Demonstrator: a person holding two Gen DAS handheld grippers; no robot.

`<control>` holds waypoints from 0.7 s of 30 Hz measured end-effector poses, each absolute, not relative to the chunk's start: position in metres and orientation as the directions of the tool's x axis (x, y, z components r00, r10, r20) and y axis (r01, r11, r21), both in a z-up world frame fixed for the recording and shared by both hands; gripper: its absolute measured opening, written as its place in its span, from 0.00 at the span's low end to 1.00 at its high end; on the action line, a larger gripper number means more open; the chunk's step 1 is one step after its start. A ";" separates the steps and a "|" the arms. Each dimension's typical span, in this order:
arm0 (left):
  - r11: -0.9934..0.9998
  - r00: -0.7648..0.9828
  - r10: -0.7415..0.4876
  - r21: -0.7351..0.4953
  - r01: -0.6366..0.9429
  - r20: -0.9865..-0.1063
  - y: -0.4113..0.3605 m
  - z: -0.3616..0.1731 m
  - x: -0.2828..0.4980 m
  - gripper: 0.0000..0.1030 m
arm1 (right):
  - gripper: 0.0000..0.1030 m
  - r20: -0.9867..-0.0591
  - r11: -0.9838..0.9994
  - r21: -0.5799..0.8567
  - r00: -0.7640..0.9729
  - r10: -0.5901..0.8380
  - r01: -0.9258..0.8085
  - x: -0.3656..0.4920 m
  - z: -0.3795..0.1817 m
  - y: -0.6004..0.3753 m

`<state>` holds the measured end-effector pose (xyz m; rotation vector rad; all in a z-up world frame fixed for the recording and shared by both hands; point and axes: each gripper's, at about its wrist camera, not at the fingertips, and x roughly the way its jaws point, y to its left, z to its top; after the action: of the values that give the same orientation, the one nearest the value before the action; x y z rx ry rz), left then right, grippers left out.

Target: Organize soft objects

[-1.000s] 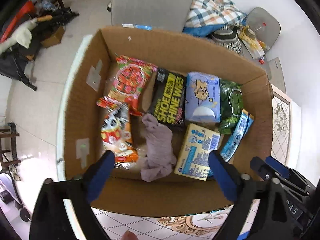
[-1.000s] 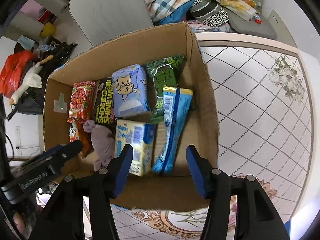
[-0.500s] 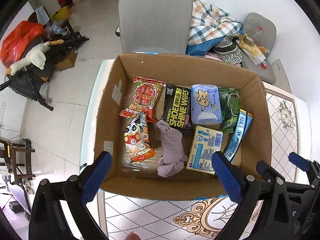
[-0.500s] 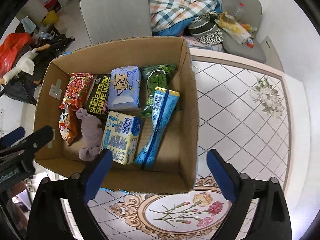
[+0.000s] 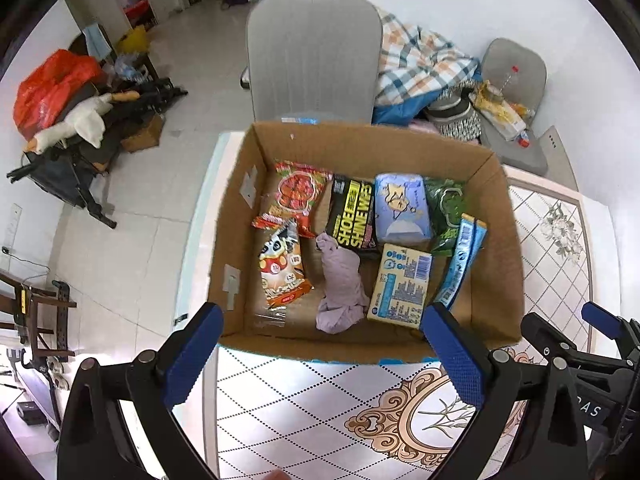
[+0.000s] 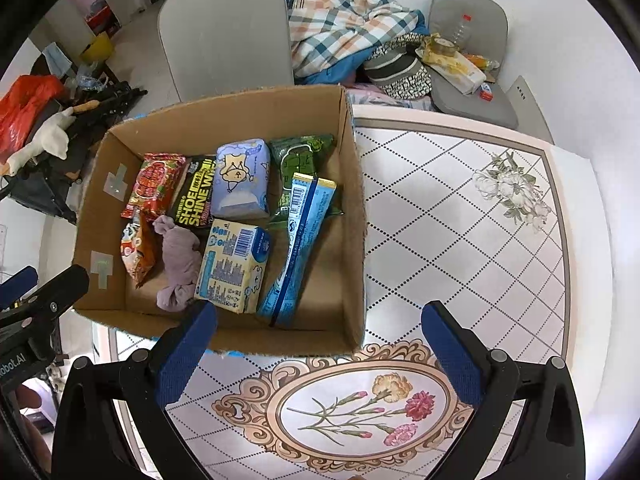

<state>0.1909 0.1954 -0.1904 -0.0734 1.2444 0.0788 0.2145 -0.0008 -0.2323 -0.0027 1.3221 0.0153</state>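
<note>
A cardboard box stands on the patterned table. Inside lie a crumpled mauve cloth, a red snack bag, a cartoon snack bag, a black shoe-wipes pack, a pale blue tissue pack, a green bag, a yellow-blue box and a long blue packet. My left gripper is open and empty, above the box's near wall. My right gripper is open and empty, near the box's front right corner.
The table has a floral tile pattern; its left edge runs close beside the box. A grey chair stands behind the box. A plaid blanket and cluttered cushion lie at the back right. Floor clutter sits far left.
Both grippers have pulled back and up from the box, so it looks smaller. The right gripper's jaws have opened wider. The items in the box have not moved.
</note>
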 end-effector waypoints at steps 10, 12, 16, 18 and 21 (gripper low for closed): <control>0.993 0.422 -0.001 -0.051 -0.106 -0.907 0.187 -0.109 0.133 0.99 | 1.00 -0.926 0.998 0.049 0.374 0.058 -0.034 0.150 -0.147 -0.012; 0.992 0.441 0.000 -0.055 -0.110 -0.898 0.186 -0.093 0.121 0.99 | 1.00 -0.913 0.998 0.053 0.402 0.066 -0.045 0.135 -0.126 -0.014; 0.994 0.464 0.009 -0.044 -0.104 -0.886 0.181 -0.069 0.096 0.99 | 1.00 -0.895 0.997 0.049 0.439 0.072 -0.062 0.107 -0.090 -0.019; 0.994 0.476 0.000 -0.050 -0.093 -0.879 0.178 -0.058 0.084 0.99 | 1.00 -0.889 0.996 0.052 0.451 0.078 -0.070 0.094 -0.076 -0.022; 0.995 0.495 -0.002 -0.049 -0.081 -0.869 0.173 -0.041 0.067 0.99 | 1.00 -0.881 0.996 0.038 0.468 0.070 -0.078 0.077 -0.058 -0.025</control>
<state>0.0673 0.1730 -0.0409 -0.0872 1.0521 0.0479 0.0767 -0.0252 -0.0575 -0.0073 1.0803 0.0907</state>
